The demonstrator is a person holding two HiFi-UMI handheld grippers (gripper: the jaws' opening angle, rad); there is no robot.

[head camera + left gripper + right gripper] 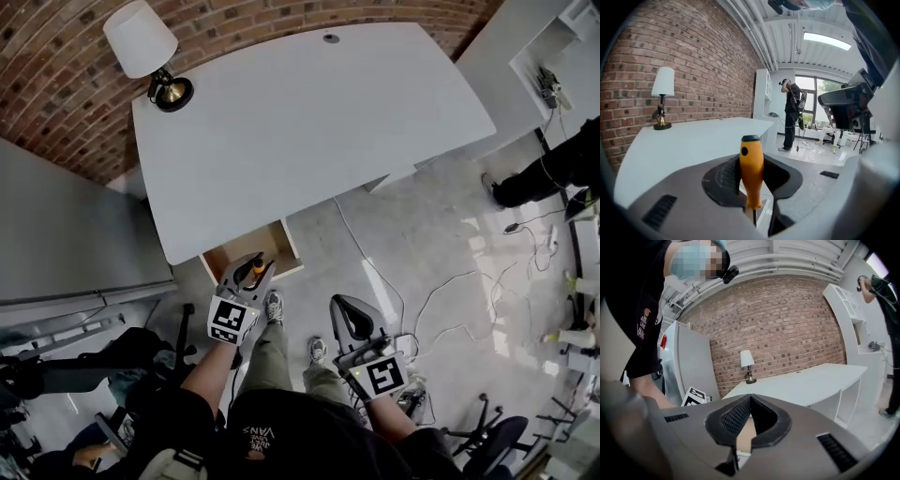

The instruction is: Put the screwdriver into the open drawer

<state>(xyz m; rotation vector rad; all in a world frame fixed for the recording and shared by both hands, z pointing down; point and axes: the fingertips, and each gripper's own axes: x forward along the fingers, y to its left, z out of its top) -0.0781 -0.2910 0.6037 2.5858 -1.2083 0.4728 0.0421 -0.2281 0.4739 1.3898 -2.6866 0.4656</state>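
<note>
The screwdriver (751, 173) has an orange handle with a black cap and stands upright, shaft pointing down. My left gripper (248, 272) is shut on its handle. In the head view the screwdriver (258, 271) hangs just in front of the open wooden drawer (292, 249), which sticks out from under the front edge of the white table (309, 122). My right gripper (343, 311) hangs to the right of the drawer over the floor. Its jaws meet at their tips with nothing between them, as the right gripper (750, 398) view shows.
A white-shaded lamp (150, 52) stands on the table's far left corner. A grey cabinet (66, 234) flanks the table at the left. Cables (441, 300) trail over the floor at the right, where a person (548, 169) stands. An office chair (497, 436) is at lower right.
</note>
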